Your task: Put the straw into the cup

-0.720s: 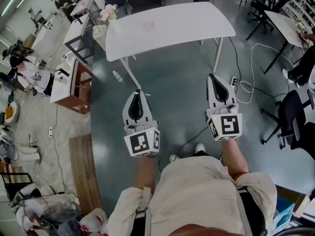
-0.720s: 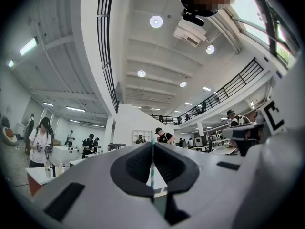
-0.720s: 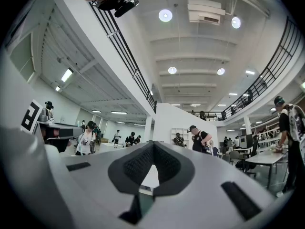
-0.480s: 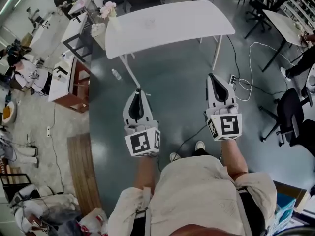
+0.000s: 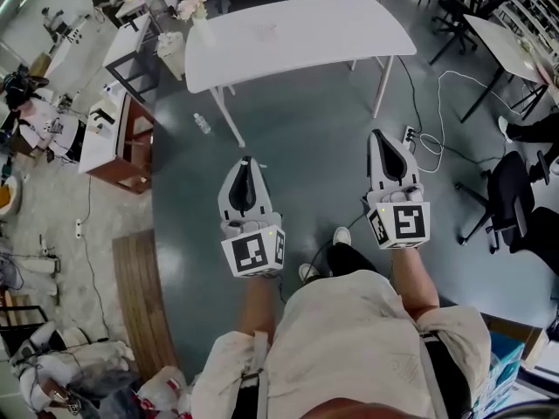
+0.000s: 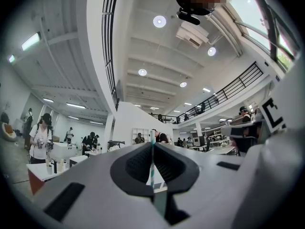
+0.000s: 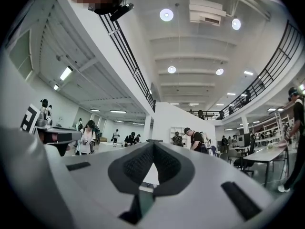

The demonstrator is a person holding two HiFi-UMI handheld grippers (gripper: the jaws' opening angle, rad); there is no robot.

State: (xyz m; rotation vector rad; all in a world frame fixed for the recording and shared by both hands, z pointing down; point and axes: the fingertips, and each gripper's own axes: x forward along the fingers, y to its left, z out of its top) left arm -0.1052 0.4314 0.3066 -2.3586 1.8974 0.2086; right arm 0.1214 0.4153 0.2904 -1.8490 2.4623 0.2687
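Left gripper (image 6: 152, 146) clamped shut on a thin teal-and-white striped straw (image 6: 152, 165), upright in the left gripper view, its top showing just above the jaw tips. Right gripper (image 7: 151, 143) closed too, jaws meeting at the tips with nothing between them. Both held out in front of the body, side by side and well apart, in the same pose as half a second ago.

Changed since then: a dark trouser leg (image 5: 351, 258) and pale shoe (image 5: 341, 235) swung forward between the grippers, and the whole floor (image 5: 306, 138) scene slid a little up and left in the head view. Reads as a step in progress: carrying the straw, not yet working with it.

Beyond the grippers, bare grey floor, then a white tabletop (image 5: 341, 33) well ahead. On it, what looks like the cup (image 5: 263, 30), a faint clear shape, too dim to be sure. Straw and cup well apart, so no insertion possible yet. Likely next: closing in on the tabletop, then lowering the straw's end into the cup's mouth. Right gripper free to steady the cup if needed.
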